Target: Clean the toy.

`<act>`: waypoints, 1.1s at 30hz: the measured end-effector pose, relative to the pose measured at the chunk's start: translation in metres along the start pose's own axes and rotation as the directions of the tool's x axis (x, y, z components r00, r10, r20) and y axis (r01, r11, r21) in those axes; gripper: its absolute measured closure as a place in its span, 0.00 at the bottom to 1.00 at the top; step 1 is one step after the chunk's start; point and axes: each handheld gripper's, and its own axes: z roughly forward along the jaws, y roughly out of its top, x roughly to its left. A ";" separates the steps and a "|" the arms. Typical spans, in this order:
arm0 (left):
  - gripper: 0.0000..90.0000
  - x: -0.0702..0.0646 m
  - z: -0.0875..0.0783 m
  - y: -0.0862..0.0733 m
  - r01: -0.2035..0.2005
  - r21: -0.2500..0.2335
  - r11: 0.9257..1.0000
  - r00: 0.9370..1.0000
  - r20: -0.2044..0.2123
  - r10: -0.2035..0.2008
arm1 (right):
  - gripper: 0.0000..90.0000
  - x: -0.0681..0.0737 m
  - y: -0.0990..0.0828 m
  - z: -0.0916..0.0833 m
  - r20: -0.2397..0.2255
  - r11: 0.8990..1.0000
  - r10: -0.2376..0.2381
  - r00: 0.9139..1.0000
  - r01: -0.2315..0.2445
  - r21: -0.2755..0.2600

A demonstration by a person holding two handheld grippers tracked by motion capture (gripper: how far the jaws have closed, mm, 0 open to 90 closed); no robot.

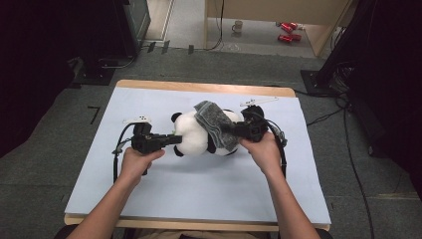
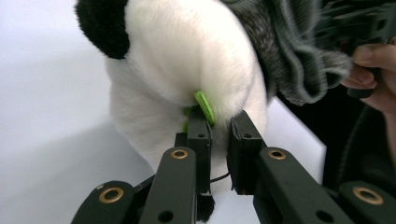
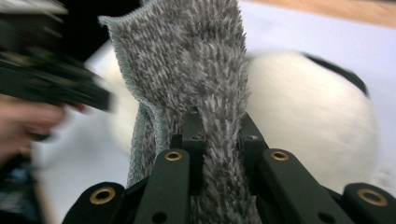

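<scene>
The big white table (image 1: 199,189) is in front of me. In the middle of it lies a toy panda (image 1: 191,132). It is white and fluffy with black ears and black legs. It lies on its side between my two hands.

A grey cloth (image 1: 215,124) hangs over the panda's middle, like a little blanket. It is thick and fuzzy, with a stitched edge.

My right gripper (image 1: 234,130) is pinched shut on the cloth. The fuzzy cloth (image 3: 219,154) is squeezed tight between the two black jaws, and a long flap stands up past them. That is a good place to hold, because the cloth is bunched there and will not slide out.

My left gripper (image 1: 175,139) is at the panda's side. Its jaws are close together with just a small gap, pressed into the white fur (image 2: 187,60). A small green tag (image 2: 204,107) sticks out of the fur right by the jaw tips. I cannot tell if the jaws pinch the tag or the fur.

I think both things are very light and soft. The panda will squash and roll if I push it, so one hand should keep it steady. The cloth is floppy and will bend and drag, and I think its fuzz may cling to the fur. The tag is tiny and thin, so I would not tug it hard.
</scene>
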 end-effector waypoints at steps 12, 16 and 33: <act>0.48 -0.003 0.002 -0.010 -0.261 0.020 0.965 0.960 -0.101 0.262 | 0.88 -0.018 -0.009 0.013 0.029 0.999 0.036 0.999 -0.035 -0.040; 0.41 -0.006 -0.002 -0.012 -0.333 0.004 0.943 0.940 -0.082 0.332 | 0.88 -0.017 -0.009 0.015 0.037 0.998 0.033 0.999 -0.032 -0.046; 0.51 -0.002 0.045 -0.023 -0.318 0.098 0.943 0.913 -0.238 0.332 | 0.88 -0.024 -0.009 0.020 0.018 0.996 0.064 0.998 -0.063 -0.066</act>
